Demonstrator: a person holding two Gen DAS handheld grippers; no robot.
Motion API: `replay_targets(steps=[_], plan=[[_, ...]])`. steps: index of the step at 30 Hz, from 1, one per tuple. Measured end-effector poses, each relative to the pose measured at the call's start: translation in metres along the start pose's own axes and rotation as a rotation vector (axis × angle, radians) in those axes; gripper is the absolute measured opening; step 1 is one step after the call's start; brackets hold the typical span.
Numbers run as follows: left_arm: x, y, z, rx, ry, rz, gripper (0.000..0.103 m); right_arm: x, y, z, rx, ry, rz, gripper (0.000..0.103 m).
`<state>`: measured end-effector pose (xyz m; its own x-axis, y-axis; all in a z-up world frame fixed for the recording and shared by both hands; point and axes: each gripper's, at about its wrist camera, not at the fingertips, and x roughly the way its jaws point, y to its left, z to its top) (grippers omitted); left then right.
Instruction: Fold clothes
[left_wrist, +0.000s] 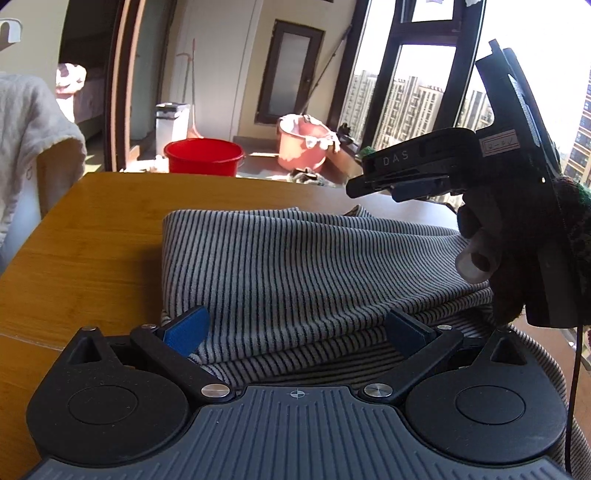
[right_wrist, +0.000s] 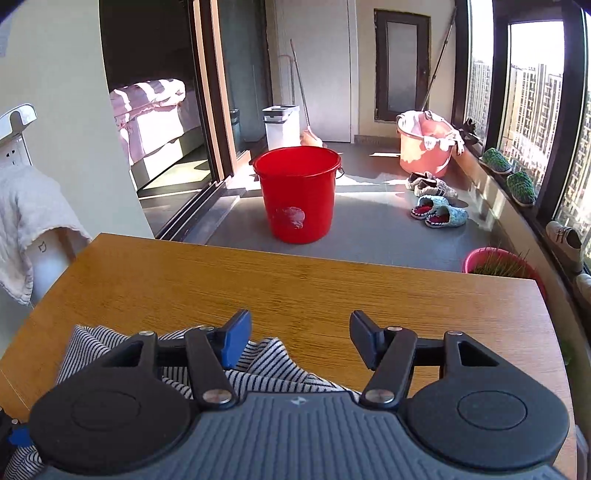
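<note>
Right gripper (right_wrist: 301, 341) stands released above the tabletop (right_wrist: 295, 288), nothing between its jaws. Left gripper (left_wrist: 295, 330) is likewise spread, straddling the striped garment (left_wrist: 295, 258), which lies partly folded, apparently awaiting the next fold.

Beyond your wooden table (right_wrist: 295, 280) a red bucket (right_wrist: 298, 194) stood on the grey balcony floor, with a white bin (right_wrist: 281, 125) behind it and a broom leaning near the wall. To your right a pink tub (right_wrist: 424, 147) draped with rags sat by the window, slippers (right_wrist: 439, 212) lay on the floor near it, and a pink pot of grass (right_wrist: 498, 264) stood just past the table's far corner. A white towel (right_wrist: 26, 218) hung at your left.
</note>
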<state>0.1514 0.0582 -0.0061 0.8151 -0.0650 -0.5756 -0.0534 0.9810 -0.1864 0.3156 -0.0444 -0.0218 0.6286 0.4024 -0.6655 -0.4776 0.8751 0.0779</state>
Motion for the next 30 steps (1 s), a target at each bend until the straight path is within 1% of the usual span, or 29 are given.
replay_targets(steps=[2, 4, 6, 8, 9, 10, 11, 13, 15, 17, 19, 20, 21, 22, 23, 24, 27, 28, 30], plan=[[0.0, -0.001, 0.0, -0.001, -0.001, 0.001, 0.103, 0.017, 0.002, -0.001, 0.008, 0.059, 0.017, 0.06], [0.002, -0.005, 0.001, -0.002, 0.0, 0.004, 0.103, 0.03, 0.006, -0.006, -0.012, 0.104, 0.029, 0.056], [0.002, -0.005, 0.001, -0.005, -0.002, 0.001, 0.103, 0.03, 0.016, -0.014, -0.069, 0.09, 0.017, 0.048], [0.001, -0.003, 0.001, -0.012, -0.005, -0.004, 0.103, 0.031, 0.02, -0.015, -0.072, 0.086, 0.031, 0.027], [0.001, -0.003, 0.001, -0.015, -0.006, -0.007, 0.103, 0.031, 0.021, -0.015, -0.071, 0.085, 0.034, 0.021], [0.001, -0.002, 0.001, -0.017, -0.006, -0.008, 0.103, 0.032, 0.023, -0.015, -0.068, 0.085, 0.029, 0.011], [0.001, -0.001, 0.001, -0.019, -0.007, -0.009, 0.103, 0.03, 0.024, -0.015, -0.072, 0.08, 0.022, 0.008], [0.001, 0.001, 0.002, -0.023, -0.009, -0.012, 0.103, 0.025, 0.028, -0.015, -0.079, 0.067, 0.013, 0.007], [0.0, 0.002, 0.001, -0.028, -0.011, -0.014, 0.103, 0.002, 0.029, -0.011, -0.078, 0.037, 0.031, 0.006], [0.002, 0.008, 0.003, -0.037, -0.013, -0.023, 0.103, -0.029, 0.026, -0.01, -0.052, -0.005, 0.075, 0.005], [-0.006, 0.017, 0.003, -0.065, -0.014, -0.055, 0.103, -0.063, 0.023, -0.013, -0.015, -0.05, 0.131, 0.005], [-0.016, 0.023, 0.003, -0.085, -0.012, -0.077, 0.103, -0.083, 0.021, -0.021, 0.009, -0.066, 0.168, 0.005], [-0.03, 0.031, 0.001, -0.115, -0.027, -0.108, 0.103, -0.1, 0.019, -0.035, 0.024, -0.07, 0.204, 0.005], [-0.046, 0.041, 0.0, -0.153, -0.056, -0.141, 0.103, -0.117, 0.016, -0.049, 0.04, -0.074, 0.241, 0.005], [-0.059, 0.05, -0.001, -0.183, -0.084, -0.161, 0.103, -0.132, 0.014, -0.062, 0.056, -0.075, 0.271, 0.005], [-0.07, 0.057, 0.0, -0.21, -0.111, -0.168, 0.103, -0.138, 0.009, -0.074, 0.075, -0.064, 0.282, 0.005], [-0.089, 0.072, 0.01, -0.257, -0.188, -0.116, 0.103, -0.139, 0.002, -0.121, 0.15, -0.017, 0.291, 0.005], [-0.09, 0.072, 0.017, -0.261, -0.194, -0.106, 0.103, -0.138, 0.003, -0.132, 0.161, -0.004, 0.285, 0.005], [-0.083, 0.067, 0.027, -0.253, -0.171, -0.106, 0.103, -0.136, 0.003, -0.148, 0.197, 0.009, 0.295, 0.005]])
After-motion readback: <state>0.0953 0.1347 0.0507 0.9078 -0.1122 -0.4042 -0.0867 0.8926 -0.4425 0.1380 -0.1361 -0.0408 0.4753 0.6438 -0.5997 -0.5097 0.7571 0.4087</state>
